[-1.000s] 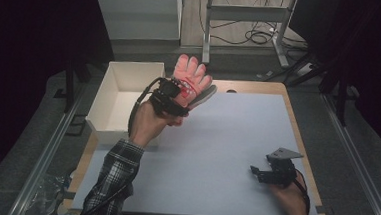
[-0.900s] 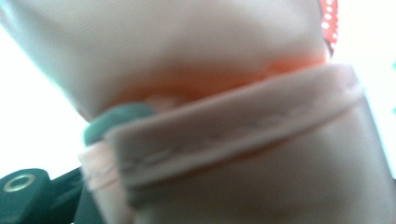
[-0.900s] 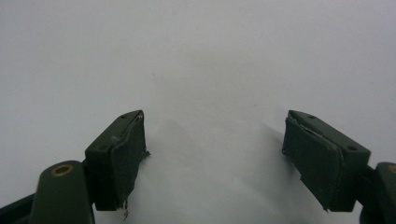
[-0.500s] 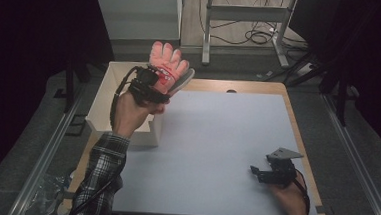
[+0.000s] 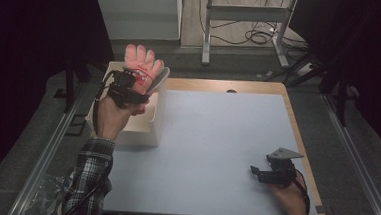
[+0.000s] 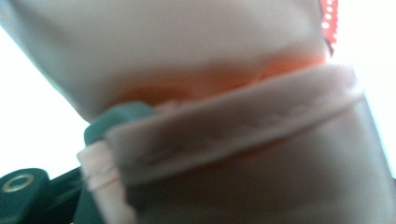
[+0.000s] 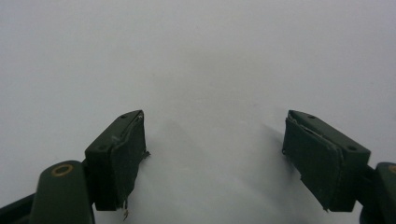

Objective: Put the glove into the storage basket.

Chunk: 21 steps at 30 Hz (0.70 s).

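Above the white box (image 5: 127,128), a glove (image 5: 143,69) is held clamped in the raised left gripper (image 5: 129,86); the right gripper (image 5: 257,172) is rested on the table (image 5: 216,139), jaws apart.

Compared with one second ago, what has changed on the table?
The left gripper, shut on the pink glove, carried it leftward from above the table to above the white box. The right gripper stayed open and resting at the table's right side.

No readable text, label, brand or number shows on anything here.
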Available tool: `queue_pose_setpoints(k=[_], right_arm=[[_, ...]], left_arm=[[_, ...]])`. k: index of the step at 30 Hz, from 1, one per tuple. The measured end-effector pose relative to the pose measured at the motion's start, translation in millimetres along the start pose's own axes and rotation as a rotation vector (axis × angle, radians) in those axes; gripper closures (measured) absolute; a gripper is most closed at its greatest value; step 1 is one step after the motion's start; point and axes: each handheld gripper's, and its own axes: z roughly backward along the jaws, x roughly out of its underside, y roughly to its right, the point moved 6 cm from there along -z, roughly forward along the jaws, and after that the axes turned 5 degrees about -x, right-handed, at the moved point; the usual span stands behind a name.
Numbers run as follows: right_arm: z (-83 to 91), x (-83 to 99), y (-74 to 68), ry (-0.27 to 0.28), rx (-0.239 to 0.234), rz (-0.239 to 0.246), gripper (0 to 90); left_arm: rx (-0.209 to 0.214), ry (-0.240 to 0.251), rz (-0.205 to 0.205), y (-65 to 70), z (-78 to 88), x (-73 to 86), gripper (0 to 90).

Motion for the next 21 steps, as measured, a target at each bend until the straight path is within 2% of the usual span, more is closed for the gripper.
queue_pose_setpoints(k=[2, 7, 21], right_arm=[[0.0, 0.0, 0.0, 0.0, 0.001, -0.001, 21.9], [0.0, 0.0, 0.0, 0.0, 0.001, 0.0, 21.9], [0.0, 0.1, 0.0, 0.0, 0.001, -0.001, 21.9]], left_arm=[[-0.008, -0.004, 0.022, -6.5, -4.6, 5.4, 48.1], [-0.025, -0.012, 0.044, -15.1, -17.0, 14.7, 48.0], [-0.039, -0.025, 0.079, -18.7, -62.4, 23.9, 47.5]])
